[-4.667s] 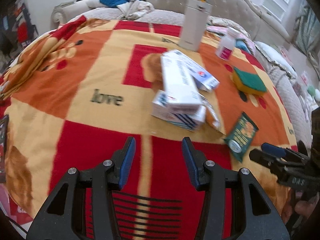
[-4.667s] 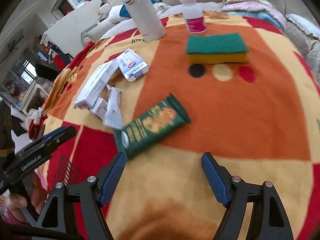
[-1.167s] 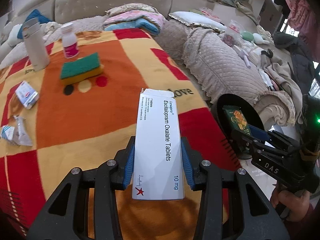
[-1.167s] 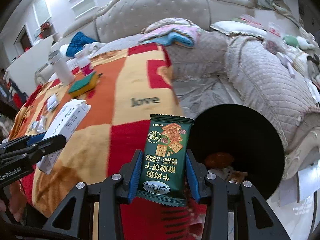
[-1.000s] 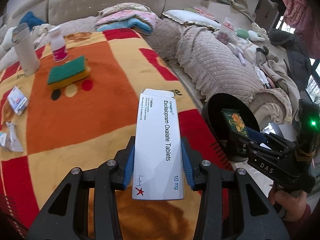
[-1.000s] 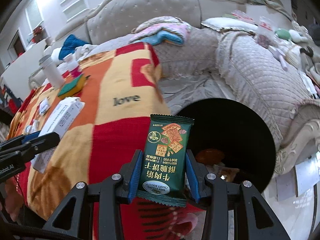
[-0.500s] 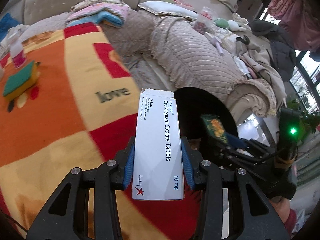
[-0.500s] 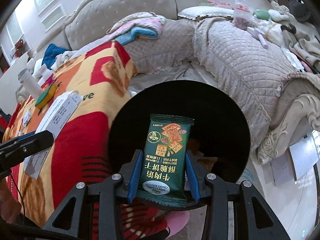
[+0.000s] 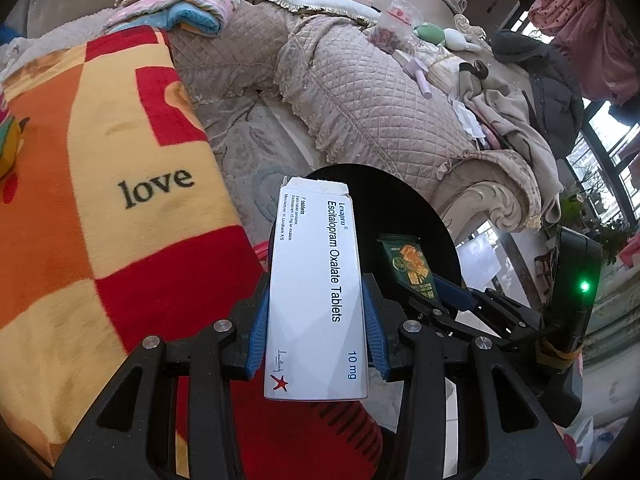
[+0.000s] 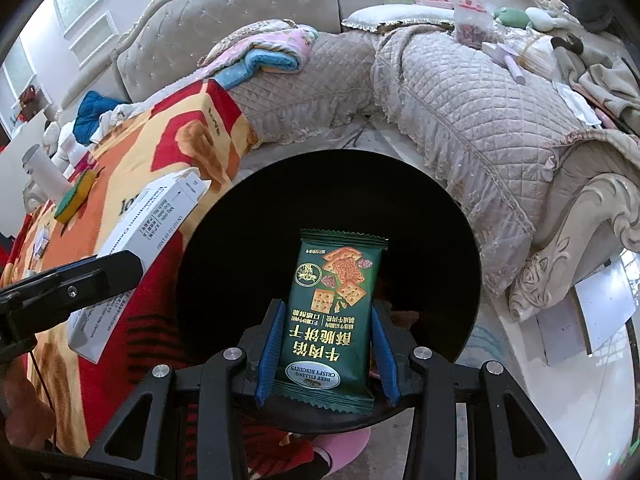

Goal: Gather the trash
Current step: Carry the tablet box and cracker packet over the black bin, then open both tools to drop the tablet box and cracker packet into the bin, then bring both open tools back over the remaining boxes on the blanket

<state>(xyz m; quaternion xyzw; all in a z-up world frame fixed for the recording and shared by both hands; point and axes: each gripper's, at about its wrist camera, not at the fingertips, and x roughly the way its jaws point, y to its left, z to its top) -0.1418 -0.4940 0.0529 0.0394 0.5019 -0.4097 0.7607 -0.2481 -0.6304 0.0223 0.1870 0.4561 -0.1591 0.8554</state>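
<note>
My left gripper (image 9: 314,326) is shut on a white tablet box (image 9: 316,292) and holds it at the near-left rim of a round black trash bin (image 9: 424,212). My right gripper (image 10: 326,350) is shut on a green biscuit wrapper (image 10: 332,312) and holds it over the open bin (image 10: 240,260). The box also shows in the right wrist view (image 10: 148,236), at the left of the bin. The wrapper also shows in the left wrist view (image 9: 412,268), over the bin. Some trash lies dimly at the bin's bottom.
The red, orange and yellow blanket (image 9: 100,200) covers the table at the left. A green and yellow sponge (image 10: 74,196), a white flask (image 10: 44,172) and small boxes (image 10: 40,244) lie on it. A quilted beige sofa (image 10: 480,108) stands behind the bin.
Both grippers have moved right from the table toward the bin. The wrapper is now over the bin's mouth and the box is at its rim. Both grips are unchanged.
</note>
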